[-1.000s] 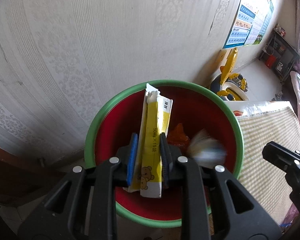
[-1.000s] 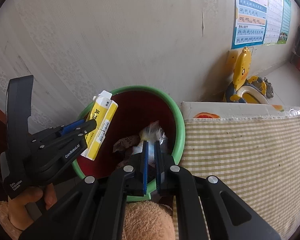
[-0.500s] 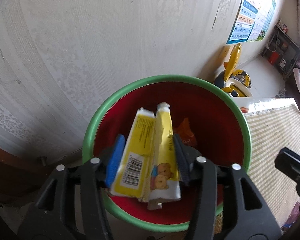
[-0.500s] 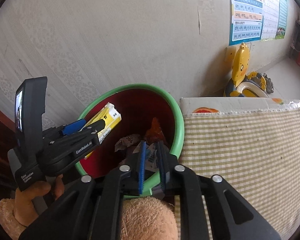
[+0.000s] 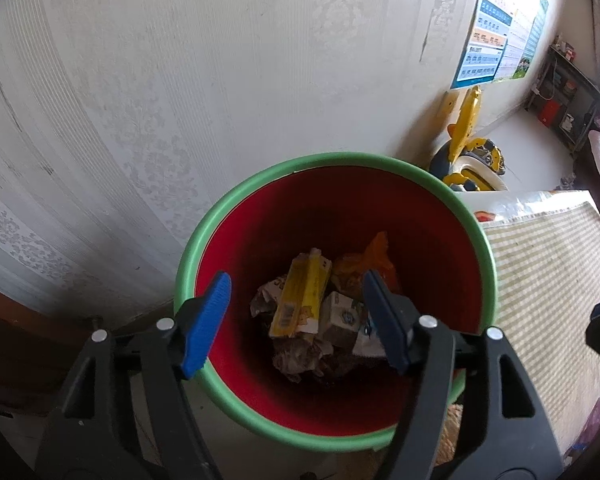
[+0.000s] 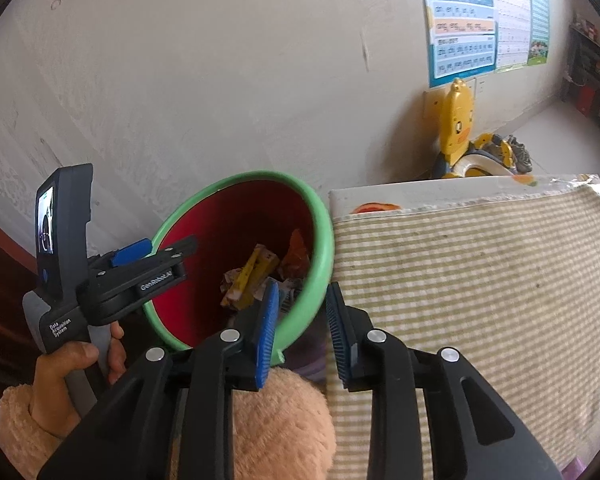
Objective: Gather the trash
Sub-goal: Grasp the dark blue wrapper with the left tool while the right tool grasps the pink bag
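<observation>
A red bin with a green rim (image 5: pixel 484 248) (image 6: pixel 328 240) stands against the wall. Inside lie a yellow carton (image 5: pixel 300 300) (image 6: pixel 246 280), an orange wrapper (image 5: pixel 374 258) (image 6: pixel 296 254), a small white box (image 5: pixel 338 316) and crumpled paper (image 5: pixel 296 356). My left gripper (image 5: pixel 296 316) (image 6: pixel 156 248) hovers over the bin with its jaws opening and nothing between them. My right gripper (image 6: pixel 302 332) hangs over the bin's near rim beside the table edge. Its jaws are opening too, with only the rim seen through the gap.
A table with a green-striped cloth (image 6: pixel 480 280) (image 5: pixel 548 272) stands right of the bin. A yellow duck ride-on toy (image 6: pixel 460 132) and wall posters (image 6: pixel 480 16) are behind it. A hand in a fuzzy tan sleeve (image 6: pixel 32 412) holds the left gripper.
My left gripper opened and the yellow carton dropped from it into the bin. My right gripper opened from shut and shifted right, toward the table edge.
</observation>
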The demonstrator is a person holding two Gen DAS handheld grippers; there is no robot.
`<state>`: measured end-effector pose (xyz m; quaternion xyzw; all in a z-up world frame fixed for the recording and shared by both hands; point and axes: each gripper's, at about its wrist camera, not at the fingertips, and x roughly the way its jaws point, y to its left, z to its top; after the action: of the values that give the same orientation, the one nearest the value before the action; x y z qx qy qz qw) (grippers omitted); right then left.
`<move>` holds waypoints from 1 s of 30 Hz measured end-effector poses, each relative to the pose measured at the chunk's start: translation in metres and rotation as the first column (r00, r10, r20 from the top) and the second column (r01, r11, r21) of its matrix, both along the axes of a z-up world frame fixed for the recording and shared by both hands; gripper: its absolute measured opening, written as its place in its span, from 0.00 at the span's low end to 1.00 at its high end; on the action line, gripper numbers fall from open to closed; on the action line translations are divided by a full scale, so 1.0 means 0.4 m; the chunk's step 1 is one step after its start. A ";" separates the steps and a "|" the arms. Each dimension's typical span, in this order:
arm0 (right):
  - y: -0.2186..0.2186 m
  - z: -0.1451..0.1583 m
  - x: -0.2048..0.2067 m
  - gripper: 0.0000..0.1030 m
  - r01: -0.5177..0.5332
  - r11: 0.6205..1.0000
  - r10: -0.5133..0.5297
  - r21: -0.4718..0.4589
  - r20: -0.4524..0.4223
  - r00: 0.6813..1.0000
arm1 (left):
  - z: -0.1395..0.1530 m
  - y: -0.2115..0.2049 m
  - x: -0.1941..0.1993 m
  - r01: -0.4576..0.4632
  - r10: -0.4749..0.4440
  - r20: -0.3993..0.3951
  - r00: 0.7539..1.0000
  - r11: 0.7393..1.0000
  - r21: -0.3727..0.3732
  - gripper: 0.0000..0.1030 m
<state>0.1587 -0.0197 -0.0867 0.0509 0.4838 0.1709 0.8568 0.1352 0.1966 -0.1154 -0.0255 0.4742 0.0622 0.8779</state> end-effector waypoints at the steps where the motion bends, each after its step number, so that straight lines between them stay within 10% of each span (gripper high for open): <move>1: -0.018 0.006 -0.008 0.28 0.009 1.000 -0.009 -0.007 0.004 1.000 | 0.002 -0.002 -0.005 0.003 -0.003 0.001 1.000 1.000 0.000 0.64; 9: -0.281 0.025 -0.157 0.41 0.196 0.977 -0.197 -0.080 -0.004 0.980 | 0.035 -0.095 -0.107 0.114 -0.114 0.012 0.993 0.993 0.008 0.64; 18: -0.643 -0.041 -0.451 0.54 0.514 0.842 -0.535 -0.163 -0.146 0.832 | 0.056 -0.293 -0.195 0.313 -0.313 0.009 0.950 0.949 -0.042 0.66; 25: -0.617 -0.085 -0.556 0.77 0.368 0.913 -0.402 -0.174 -0.252 0.880 | 0.068 -0.406 -0.246 0.415 -0.415 0.000 0.910 0.909 -0.040 0.68; 27: -0.591 -0.107 -0.555 0.64 0.330 0.921 -0.378 -0.208 -0.268 0.886 | 0.070 -0.426 -0.258 0.430 -0.431 -0.002 0.903 0.902 -0.043 0.68; 28: -0.568 -0.119 -0.548 0.35 0.304 0.928 -0.357 -0.216 -0.275 0.893 | 0.071 -0.431 -0.262 0.436 -0.436 -0.001 0.900 0.899 -0.042 0.68; 30: -0.538 -0.124 -0.542 0.30 0.270 0.944 -0.316 -0.191 -0.276 0.908 | 0.078 -0.446 -0.276 0.452 -0.452 0.006 0.892 0.891 -0.035 0.68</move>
<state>-0.0581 -0.2350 -0.1362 0.0849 0.6075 -0.0061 0.7897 0.0249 0.0180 -0.0842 0.0701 0.4690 -0.1520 0.8672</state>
